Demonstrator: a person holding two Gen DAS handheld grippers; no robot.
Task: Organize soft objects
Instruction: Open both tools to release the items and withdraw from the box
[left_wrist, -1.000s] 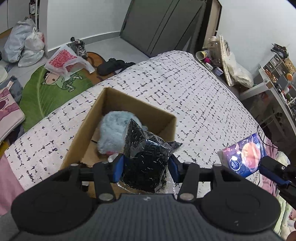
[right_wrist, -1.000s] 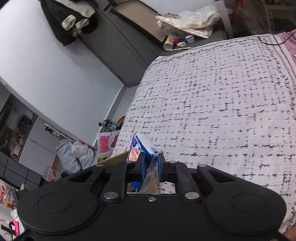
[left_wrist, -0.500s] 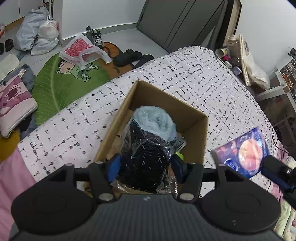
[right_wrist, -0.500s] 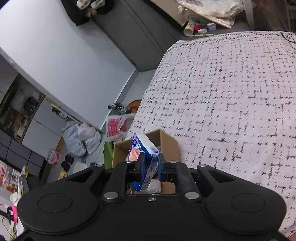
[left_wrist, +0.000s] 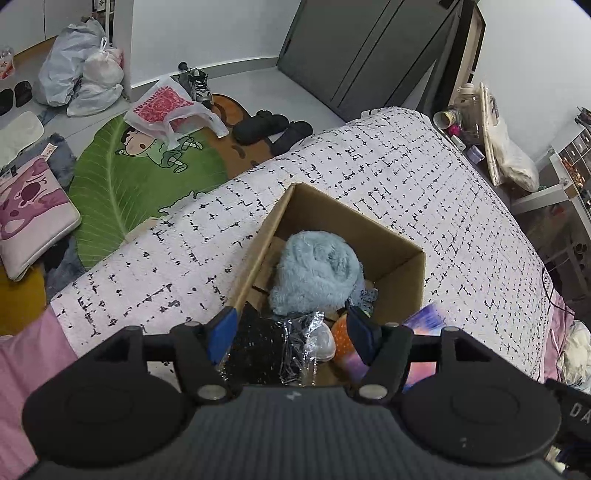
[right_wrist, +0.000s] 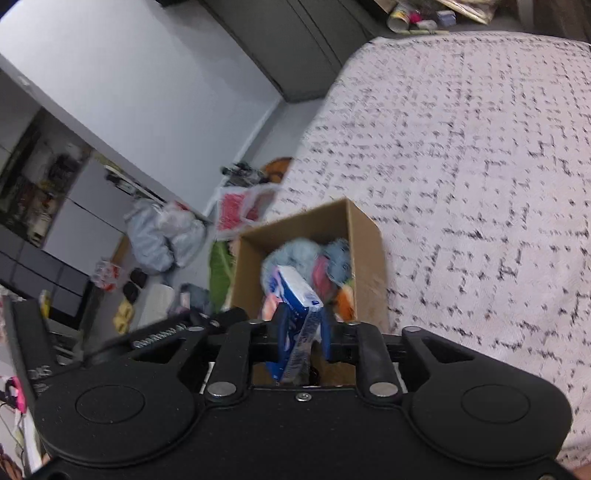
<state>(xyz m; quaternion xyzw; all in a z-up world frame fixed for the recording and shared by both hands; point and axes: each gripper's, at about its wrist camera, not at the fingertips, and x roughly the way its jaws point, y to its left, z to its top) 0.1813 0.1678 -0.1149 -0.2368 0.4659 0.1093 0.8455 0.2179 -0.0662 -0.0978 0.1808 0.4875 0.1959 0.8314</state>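
Note:
An open cardboard box (left_wrist: 354, 214) stands on the bed and holds a fluffy light-blue plush (left_wrist: 314, 269) and something orange (left_wrist: 341, 332). My left gripper (left_wrist: 291, 330) hangs over the box's near end, jaws opening. A black packet in clear plastic (left_wrist: 258, 347) lies low in the box by the left pad, clear of the right pad. My right gripper (right_wrist: 303, 330) is above the same box (right_wrist: 369, 258), jaws opening. A blue snack packet (right_wrist: 295, 295) still stands between its fingers, leaning on the left one, over the plush (right_wrist: 295, 254).
The bed's white, black-flecked cover (left_wrist: 406, 166) stretches far and right of the box. To the left, the floor holds a green leaf rug (left_wrist: 122, 184), plastic bags (left_wrist: 81, 81) and a pink cushion (left_wrist: 29, 210). A dark wardrobe (left_wrist: 369, 55) stands behind.
The left jaws have spread and the black packet has sunk from between them into the box. The right gripper has moved over the box and its jaws have parted around the blue packet.

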